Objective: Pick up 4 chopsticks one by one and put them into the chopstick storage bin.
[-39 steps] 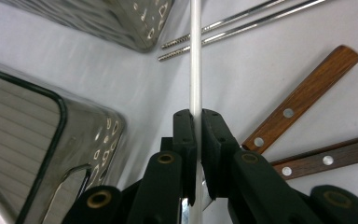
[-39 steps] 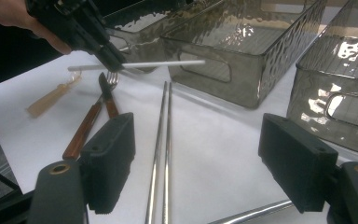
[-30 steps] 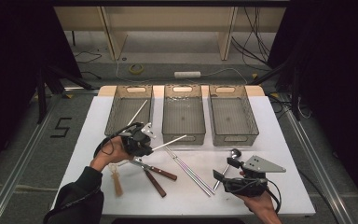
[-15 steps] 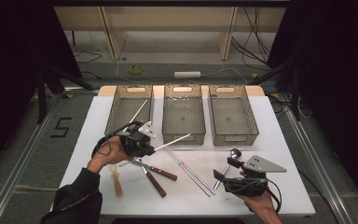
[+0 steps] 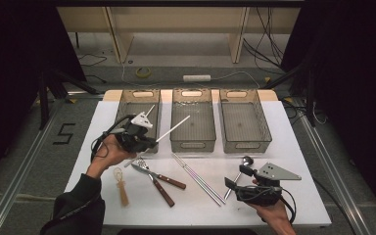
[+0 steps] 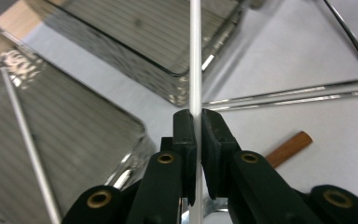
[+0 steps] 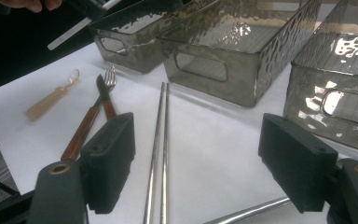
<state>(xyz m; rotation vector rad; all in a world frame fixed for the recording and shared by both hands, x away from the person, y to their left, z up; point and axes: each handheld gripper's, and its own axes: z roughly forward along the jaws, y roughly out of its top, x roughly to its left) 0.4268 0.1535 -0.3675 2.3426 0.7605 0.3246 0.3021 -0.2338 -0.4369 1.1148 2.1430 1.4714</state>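
**High view to tool views: white stick carried toward the bins**

High view: the left tool (image 5: 144,142) is holding a thin white stick (image 5: 173,129) above the near left part of the surface (image 5: 293,147), the stick slanting up and to the right over the near rim of the middle bin (image 5: 192,120). A second white stick (image 5: 148,112) is already lying in the left bin (image 5: 137,115), while the right bin (image 5: 244,120) is sitting bare. The right tool (image 5: 237,177) is resting low at the near right, close to a metal ladle (image 5: 239,171). Metal chopsticks (image 5: 198,178), a knife (image 5: 154,181), a fork (image 5: 161,175) and a small amber spoon (image 5: 122,186) are lying between the two hands.

Left tool view: the jaws are pinching the white stick (image 6: 195,60) tightly, and it is running straight up between them, with the left bin (image 6: 51,140) below and to the left.

Right tool view: the jaws are standing wide apart with nothing between them, and the chopsticks (image 7: 159,154) are lying just ahead on the surface.

Judging by the matching stick in the left bin, the carrying step is under way. The next move is probably calling for a swing left over that bin, a tilt to align the stick with its length, then a release.
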